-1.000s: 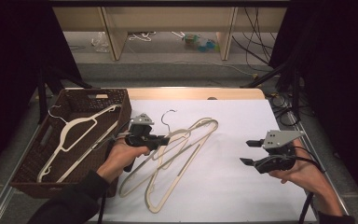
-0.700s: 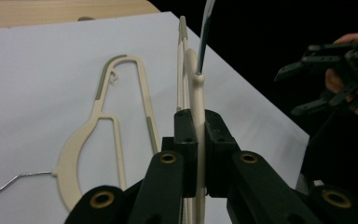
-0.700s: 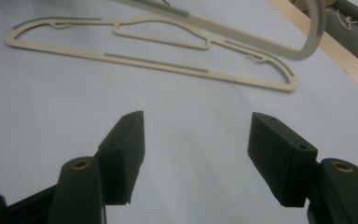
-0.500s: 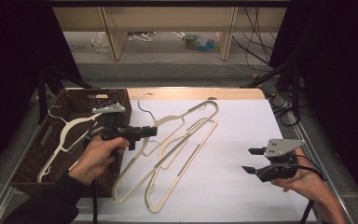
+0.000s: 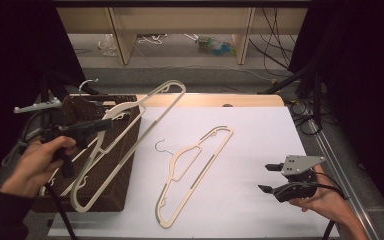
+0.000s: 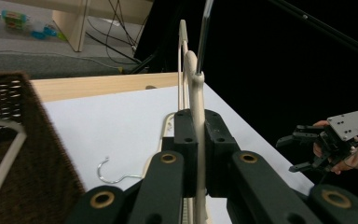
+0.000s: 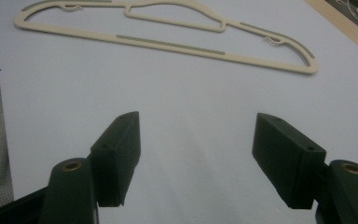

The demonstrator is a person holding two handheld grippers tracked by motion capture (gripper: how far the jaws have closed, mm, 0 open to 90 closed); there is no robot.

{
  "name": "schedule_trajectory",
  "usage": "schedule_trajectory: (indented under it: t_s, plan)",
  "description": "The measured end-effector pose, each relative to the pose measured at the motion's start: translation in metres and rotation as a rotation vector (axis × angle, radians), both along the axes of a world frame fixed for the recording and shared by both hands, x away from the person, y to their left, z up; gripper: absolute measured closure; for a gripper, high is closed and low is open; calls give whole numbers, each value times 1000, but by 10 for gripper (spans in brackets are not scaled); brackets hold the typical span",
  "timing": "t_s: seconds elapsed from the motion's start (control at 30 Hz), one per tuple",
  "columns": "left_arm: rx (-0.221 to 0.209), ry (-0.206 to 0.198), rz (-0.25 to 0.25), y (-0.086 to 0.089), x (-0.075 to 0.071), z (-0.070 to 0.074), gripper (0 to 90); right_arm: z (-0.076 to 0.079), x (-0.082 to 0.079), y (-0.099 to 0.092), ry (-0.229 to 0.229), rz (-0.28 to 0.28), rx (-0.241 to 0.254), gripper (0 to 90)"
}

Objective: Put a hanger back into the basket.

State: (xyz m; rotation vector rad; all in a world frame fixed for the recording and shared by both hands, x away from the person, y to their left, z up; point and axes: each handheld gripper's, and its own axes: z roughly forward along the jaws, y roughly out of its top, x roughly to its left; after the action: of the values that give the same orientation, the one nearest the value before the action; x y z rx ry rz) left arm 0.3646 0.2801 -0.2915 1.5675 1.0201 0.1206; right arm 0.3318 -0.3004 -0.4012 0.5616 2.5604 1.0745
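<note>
My left gripper (image 5: 105, 124) is shut on the neck of a cream hanger (image 5: 122, 106) and holds it tilted in the air over the wicker basket (image 5: 130, 150). In the left gripper view the hanger (image 6: 193, 79) stands on edge, pinched between the pads of that gripper (image 6: 197, 126). A second cream hanger (image 5: 201, 172) lies flat on the white sheet (image 5: 260, 135). My right gripper (image 5: 265, 178) hovers low at the front right. Its jaws have just been opening, with nothing between them. The right gripper (image 7: 196, 158) faces the lying hanger (image 7: 168, 45) across bare sheet.
The dark basket (image 6: 42, 154) at the left holds another pale hanger (image 6: 4, 154). A wooden table edge (image 5: 230, 99) runs behind the sheet. Beyond it are shelf legs and loose cables on the floor. Black curtains flank both sides.
My left gripper has carried one hanger up and to the left, from the sheet to over the basket. The other hanger stays on the sheet. The right gripper's jaws stand wider.
</note>
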Motion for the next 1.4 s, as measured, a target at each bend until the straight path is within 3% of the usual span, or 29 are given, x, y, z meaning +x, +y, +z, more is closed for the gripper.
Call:
schedule_trajectory:
  t_s: [0.17,0.3,0.43,0.7,0.77,0.93,1.07,1.2,1.4]
  plan:
    - [-5,9,68,36,8,-1,856,-2,-3,3,-2,3,5,300]
    - [1,4,106,53,13,2,856,-3,-5,3,5,8,-1,298]
    - [47,-7,162,79,24,6,856,-7,-5,2,9,7,-1,299]
    - [114,-21,220,106,37,3,857,-7,-6,1,23,2,-8,299]
    - [153,-31,220,112,40,0,856,-7,-5,1,15,5,-8,299]
    - [180,-20,210,123,46,-16,856,-8,-5,2,18,5,-6,299]
    - [178,-4,204,128,49,-27,856,-8,-6,2,18,8,-7,299]
    - [173,10,162,129,50,-39,856,-8,-6,2,19,9,-5,299]
    - [149,35,137,130,51,-47,856,-8,-6,1,20,11,-8,299]
